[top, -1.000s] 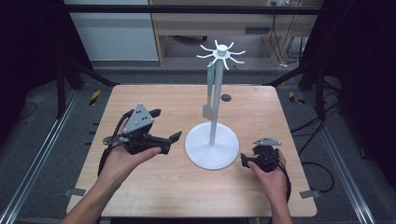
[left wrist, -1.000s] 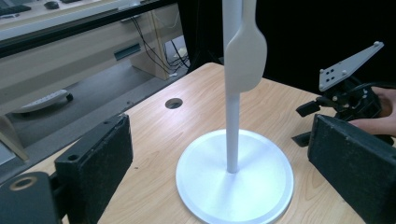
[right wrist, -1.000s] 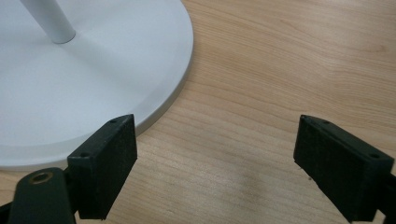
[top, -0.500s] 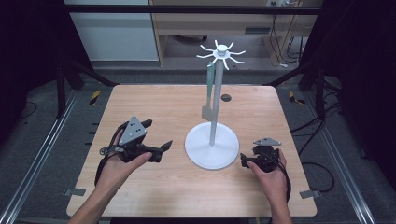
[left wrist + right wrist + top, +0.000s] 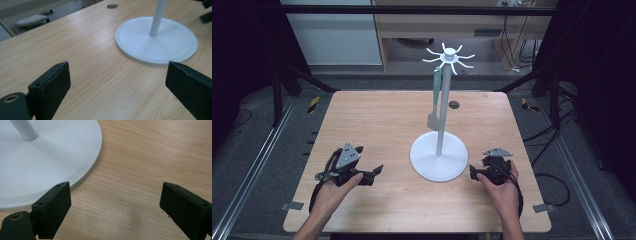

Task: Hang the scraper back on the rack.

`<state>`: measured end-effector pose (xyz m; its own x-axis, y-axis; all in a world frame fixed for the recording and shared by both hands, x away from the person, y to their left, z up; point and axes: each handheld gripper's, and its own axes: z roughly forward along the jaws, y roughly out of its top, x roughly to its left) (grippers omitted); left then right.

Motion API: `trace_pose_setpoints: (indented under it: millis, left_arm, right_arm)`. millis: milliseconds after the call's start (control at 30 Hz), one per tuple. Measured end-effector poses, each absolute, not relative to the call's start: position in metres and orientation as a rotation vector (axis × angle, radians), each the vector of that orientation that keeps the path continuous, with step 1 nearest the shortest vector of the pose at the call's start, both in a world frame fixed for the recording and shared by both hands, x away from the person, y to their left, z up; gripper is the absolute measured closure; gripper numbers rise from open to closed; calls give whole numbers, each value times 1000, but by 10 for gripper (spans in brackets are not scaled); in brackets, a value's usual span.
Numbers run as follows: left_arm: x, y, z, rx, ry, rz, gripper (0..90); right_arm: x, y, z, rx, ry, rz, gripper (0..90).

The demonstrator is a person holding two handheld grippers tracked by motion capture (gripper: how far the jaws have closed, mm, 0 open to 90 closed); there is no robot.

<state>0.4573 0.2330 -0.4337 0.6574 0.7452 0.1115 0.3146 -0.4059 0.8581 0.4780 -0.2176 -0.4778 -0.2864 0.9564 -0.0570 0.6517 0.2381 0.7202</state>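
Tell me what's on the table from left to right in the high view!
Left tongs → white stand → right tongs.

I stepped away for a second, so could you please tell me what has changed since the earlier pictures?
The left tool moved back toward the person and down to the table, away from the white stand. Its jaws are open and empty. The right tool, also open, stayed beside the stand's base, and the stand stayed put.
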Motion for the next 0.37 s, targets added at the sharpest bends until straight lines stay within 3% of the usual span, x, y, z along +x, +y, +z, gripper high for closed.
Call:
trace_pose_setpoints:
  millis: [367]
  left_arm:
    - [462, 264, -474, 2105, 971, 647, 65]
  right_arm:
    - [478, -216, -478, 1461, 2031, 805, 106]
